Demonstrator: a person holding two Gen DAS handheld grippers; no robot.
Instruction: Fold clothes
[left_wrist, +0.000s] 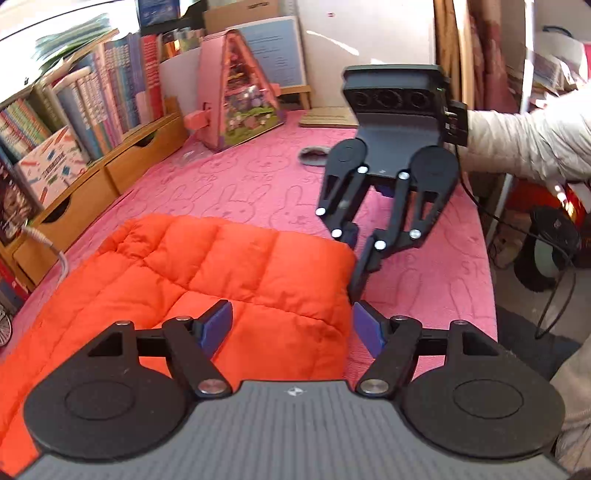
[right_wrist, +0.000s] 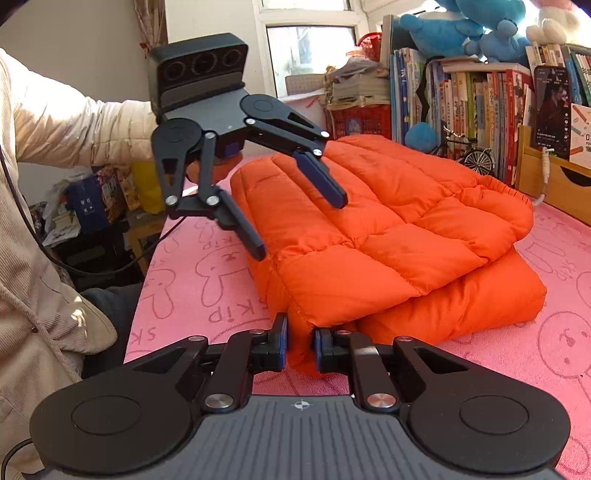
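Observation:
An orange puffer jacket (left_wrist: 221, 266) lies folded in layers on the pink bunny-print cloth (left_wrist: 258, 184). In the left wrist view my left gripper (left_wrist: 291, 321) is open, its blue pads (left_wrist: 218, 325) spread over the jacket's near right part without pressing it. My right gripper (left_wrist: 356, 288) reaches in from the right, its fingers together at the jacket's right edge. In the right wrist view my right gripper (right_wrist: 300, 345) is shut on a corner fold of the jacket (right_wrist: 388, 236). The left gripper (right_wrist: 299, 227) hovers open above the jacket's left side, held by a cream-sleeved arm.
Wooden drawers (left_wrist: 110, 177) and rows of books line the far side. A pink triangular toy house (left_wrist: 236, 96) and a small grey object (left_wrist: 314, 155) sit on the cloth. A model bicycle (right_wrist: 469, 153) and a phone (right_wrist: 552, 110) stand behind the jacket. The table's edge runs beside the person.

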